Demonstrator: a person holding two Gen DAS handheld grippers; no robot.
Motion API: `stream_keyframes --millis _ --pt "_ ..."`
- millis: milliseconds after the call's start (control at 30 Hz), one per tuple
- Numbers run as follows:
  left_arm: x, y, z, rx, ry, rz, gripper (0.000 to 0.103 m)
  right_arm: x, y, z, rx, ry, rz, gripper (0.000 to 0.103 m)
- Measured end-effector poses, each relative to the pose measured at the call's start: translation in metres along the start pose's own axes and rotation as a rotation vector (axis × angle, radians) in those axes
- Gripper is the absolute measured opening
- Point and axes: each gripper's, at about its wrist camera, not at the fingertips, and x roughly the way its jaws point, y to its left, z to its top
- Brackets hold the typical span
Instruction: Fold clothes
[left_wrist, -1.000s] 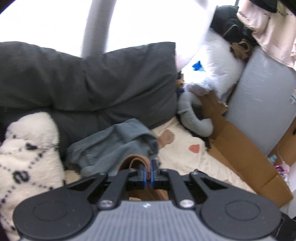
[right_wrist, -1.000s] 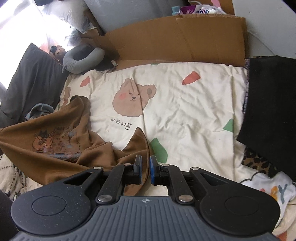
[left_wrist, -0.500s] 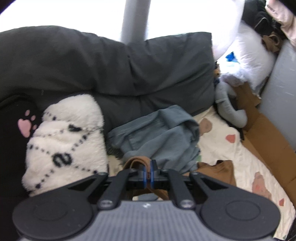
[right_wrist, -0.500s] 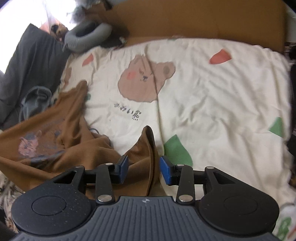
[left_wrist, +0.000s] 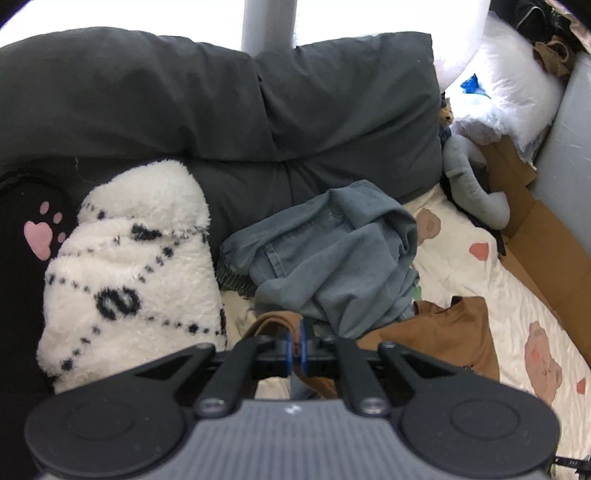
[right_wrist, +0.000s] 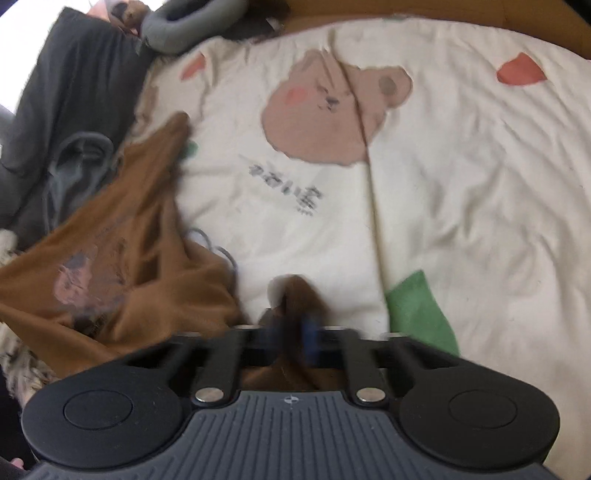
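Observation:
A brown shirt (right_wrist: 129, 258) with a faded print lies crumpled on a cream bear-print bedsheet (right_wrist: 443, 166). In the right wrist view, blurred by motion, my right gripper (right_wrist: 293, 332) is low over the sheet. Its jaws are closing and pinch a raised fold of the shirt's edge. In the left wrist view the same brown shirt (left_wrist: 443, 332) spreads to the right. My left gripper (left_wrist: 295, 347) is shut on a rolled brown edge of it, just in front of a heap of blue denim (left_wrist: 325, 251).
A fluffy white cushion (left_wrist: 129, 266) with black dots sits left of the denim, and dark grey pillows (left_wrist: 221, 103) lie behind. A grey neck pillow (left_wrist: 469, 192) and flattened cardboard (left_wrist: 546, 251) line the far right edge of the bed.
My right gripper opened around the shirt's raised fold, dropped closer to the sheet and closed on it. My left gripper sank a little, still shut on the brown edge.

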Motion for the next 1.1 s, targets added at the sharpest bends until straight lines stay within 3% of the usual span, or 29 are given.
stream_keyframes --millis 267,433,733,1100 --pt "0.009 -0.006 -0.004 0.001 0.009 -0.003 0.004 -0.052 -0.034 -0.007 0.090 -0.115 -0.094 0.000" --pt "0.011 -0.014 -0.004 -0.002 0.007 -0.030 0.004 -0.086 -0.052 -0.019 0.104 -0.135 -0.135 0.000" --pt "0.015 -0.042 -0.006 0.045 0.016 -0.097 0.004 -0.147 -0.067 -0.043 0.180 -0.230 -0.172 0.000" --pt "0.035 -0.086 -0.020 0.089 0.060 -0.207 0.004 -0.231 -0.101 -0.084 0.290 -0.325 -0.309 0.000"
